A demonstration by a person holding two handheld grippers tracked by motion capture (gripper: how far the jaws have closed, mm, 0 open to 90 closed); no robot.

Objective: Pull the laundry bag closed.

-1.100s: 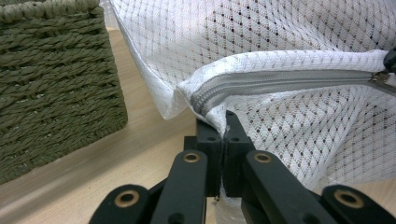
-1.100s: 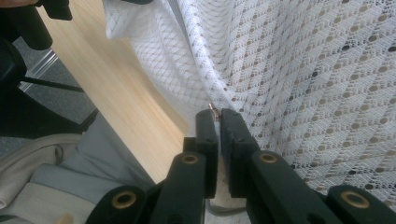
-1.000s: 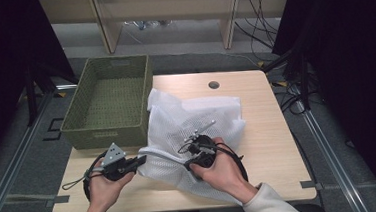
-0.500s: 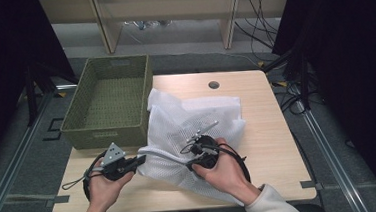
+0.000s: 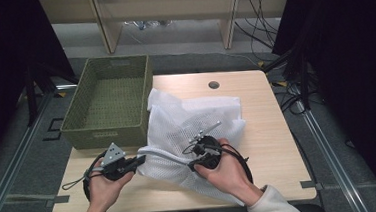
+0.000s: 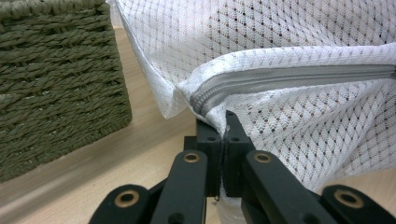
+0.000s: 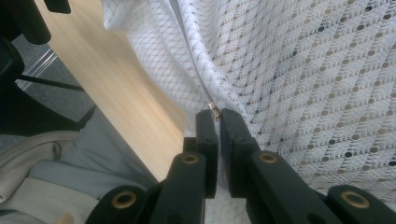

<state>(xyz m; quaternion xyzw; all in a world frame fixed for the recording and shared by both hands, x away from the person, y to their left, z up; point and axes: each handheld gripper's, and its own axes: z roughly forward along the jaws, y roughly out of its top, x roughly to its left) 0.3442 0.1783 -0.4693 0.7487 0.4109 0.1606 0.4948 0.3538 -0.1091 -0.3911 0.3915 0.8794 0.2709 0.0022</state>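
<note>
Both grippers clamped on the mesh bag's zipper edge

Your left gripper (image 5: 138, 161) pinches the white mesh bag (image 5: 192, 123) at its near-left zipper (image 6: 289, 77) corner; your right gripper (image 7: 218, 119) nips the zipper pull (image 7: 214, 110). The green basket (image 5: 108, 132) sits just far-left; bare table (image 5: 272, 125) lies right.

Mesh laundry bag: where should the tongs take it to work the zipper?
Grip the mesh laundry bag at the zipper: the left tongs pinch its corner end from the basket side, and the right tongs pinch the metal pull. The seam is the stiffest ridge.
</note>
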